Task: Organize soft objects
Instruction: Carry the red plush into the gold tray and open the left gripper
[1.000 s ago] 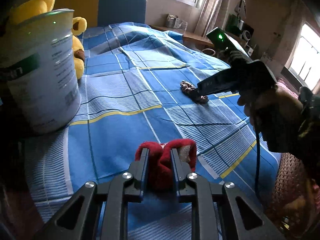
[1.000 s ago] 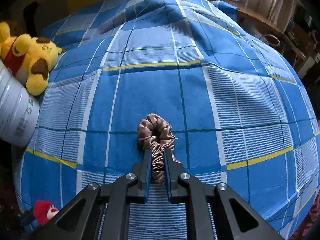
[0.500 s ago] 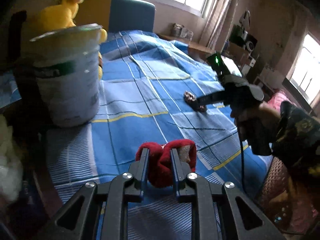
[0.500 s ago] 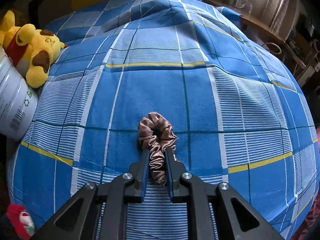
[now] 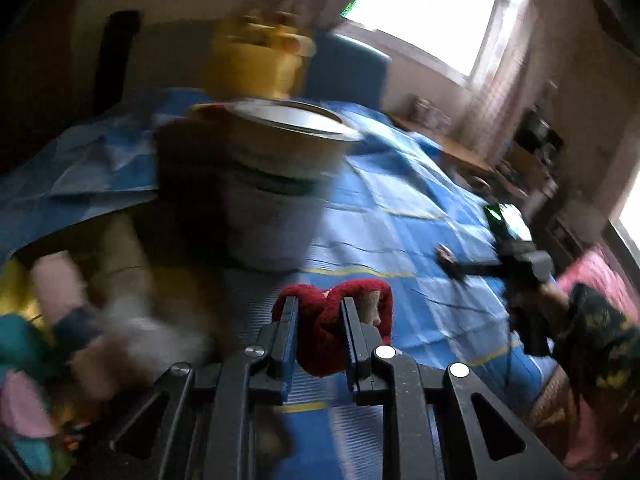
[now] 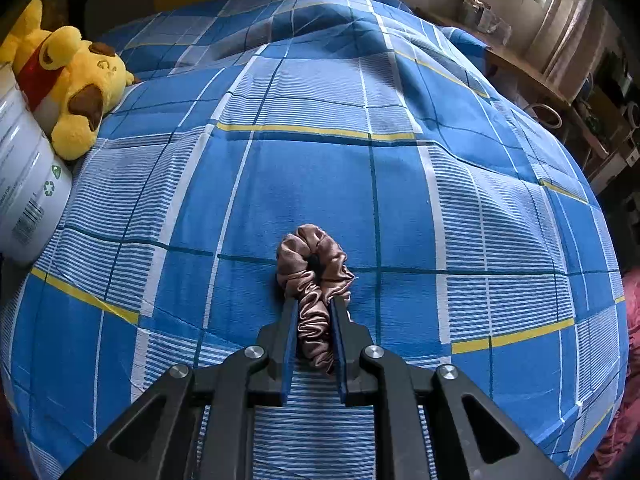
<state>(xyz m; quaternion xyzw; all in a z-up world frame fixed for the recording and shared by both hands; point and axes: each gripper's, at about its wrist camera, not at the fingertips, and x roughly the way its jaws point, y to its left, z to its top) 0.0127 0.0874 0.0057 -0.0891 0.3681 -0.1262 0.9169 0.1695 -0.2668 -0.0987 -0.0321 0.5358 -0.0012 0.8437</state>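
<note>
A red soft toy (image 5: 326,330) was clamped between the closed left gripper (image 5: 318,306). A brown satin scrunchie (image 6: 314,280) was pinched by the right gripper (image 6: 314,308), against the blue checked bedspread (image 6: 320,168) beneath it.

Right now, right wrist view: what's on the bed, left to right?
White cylindrical tin with printed label → yellow plush bear in a red top → brown satin scrunchie, clamped in the right tongs.
</note>
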